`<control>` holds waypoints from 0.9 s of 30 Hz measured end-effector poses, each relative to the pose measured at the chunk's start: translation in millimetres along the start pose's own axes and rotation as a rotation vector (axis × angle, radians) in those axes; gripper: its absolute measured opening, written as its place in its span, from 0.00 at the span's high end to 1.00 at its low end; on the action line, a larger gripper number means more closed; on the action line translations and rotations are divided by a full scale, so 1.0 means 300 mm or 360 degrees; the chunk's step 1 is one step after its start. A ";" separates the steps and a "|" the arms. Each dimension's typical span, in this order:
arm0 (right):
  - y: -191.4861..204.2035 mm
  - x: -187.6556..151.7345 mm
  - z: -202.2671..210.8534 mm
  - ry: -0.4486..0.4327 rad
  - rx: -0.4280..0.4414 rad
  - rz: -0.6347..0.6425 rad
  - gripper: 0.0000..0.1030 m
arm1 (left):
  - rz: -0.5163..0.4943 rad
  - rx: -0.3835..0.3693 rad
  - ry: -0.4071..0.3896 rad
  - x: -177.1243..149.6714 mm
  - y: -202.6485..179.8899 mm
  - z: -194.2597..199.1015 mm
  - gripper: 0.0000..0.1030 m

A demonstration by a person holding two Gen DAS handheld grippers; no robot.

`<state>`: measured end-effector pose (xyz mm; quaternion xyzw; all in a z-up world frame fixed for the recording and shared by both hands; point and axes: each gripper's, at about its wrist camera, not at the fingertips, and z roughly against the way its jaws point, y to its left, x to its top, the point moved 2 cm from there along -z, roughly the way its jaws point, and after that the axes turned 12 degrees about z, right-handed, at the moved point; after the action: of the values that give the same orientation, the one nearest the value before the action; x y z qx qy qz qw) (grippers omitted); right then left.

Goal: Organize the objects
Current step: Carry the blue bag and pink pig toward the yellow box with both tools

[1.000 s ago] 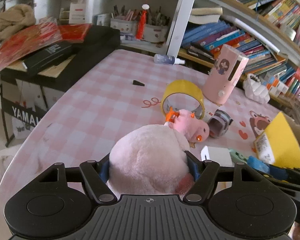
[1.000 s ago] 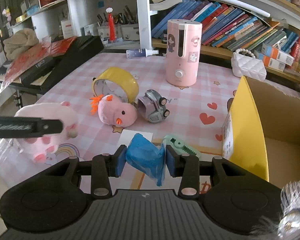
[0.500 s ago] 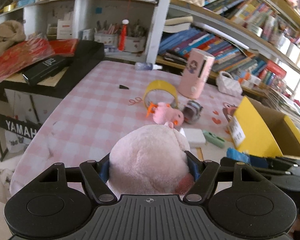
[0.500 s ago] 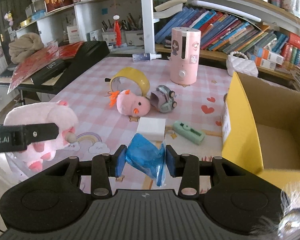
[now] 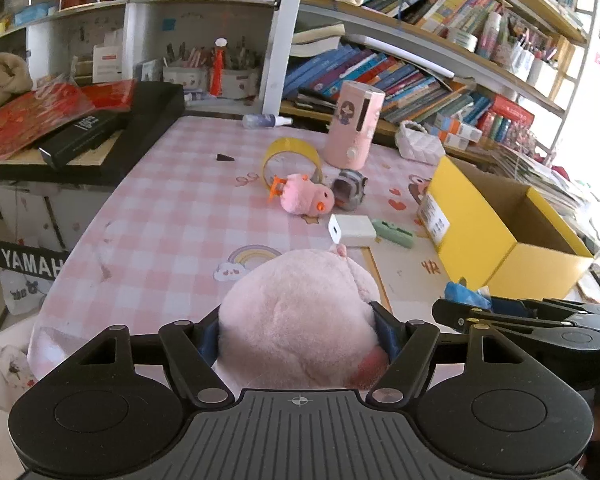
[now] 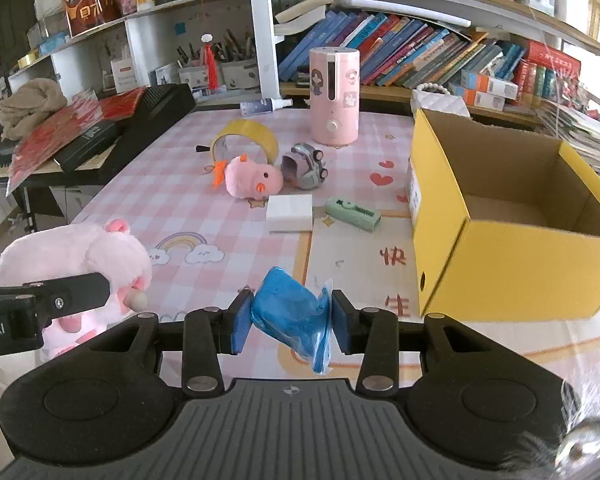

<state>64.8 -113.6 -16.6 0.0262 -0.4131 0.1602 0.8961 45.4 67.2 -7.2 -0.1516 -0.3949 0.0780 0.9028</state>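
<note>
Left claw [image 5: 298,330] clamped on pink plush pig [image 5: 296,316], right claw [image 6: 292,320] clamped on blue bag [image 6: 294,314]; both over the counter's [image 6: 180,208] near edge. Yellow box [image 6: 512,264] open at right.

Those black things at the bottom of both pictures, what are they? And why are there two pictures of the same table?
They are two grabbing tools that a person holds, one in each hand. Each tool has a camera looking along its two fingers, so you get one picture from each hand.

The left gripper squeezes a big pink plush toy. The right gripper squeezes a blue crinkly packet.

On the pink checked table lie a small pink plush chick, a yellow tape roll, a grey toy car, a white block, a green gadget and a tall pink cylinder. An open yellow box stands at the right.
</note>
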 end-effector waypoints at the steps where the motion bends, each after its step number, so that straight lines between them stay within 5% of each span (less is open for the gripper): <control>1: 0.004 -0.009 0.009 0.0000 -0.0003 -0.0006 0.63 | -0.0004 -0.0002 0.0001 -0.007 0.001 0.006 0.30; 27: 0.003 -0.166 0.167 0.0021 -0.0123 -0.0140 0.63 | -0.0139 -0.0132 0.0053 -0.124 -0.066 0.085 0.30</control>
<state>-2.4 -134.9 -21.0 0.0085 -0.4114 0.1047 0.9054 1.8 44.2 -9.7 -0.1728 -0.3888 0.0196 0.9048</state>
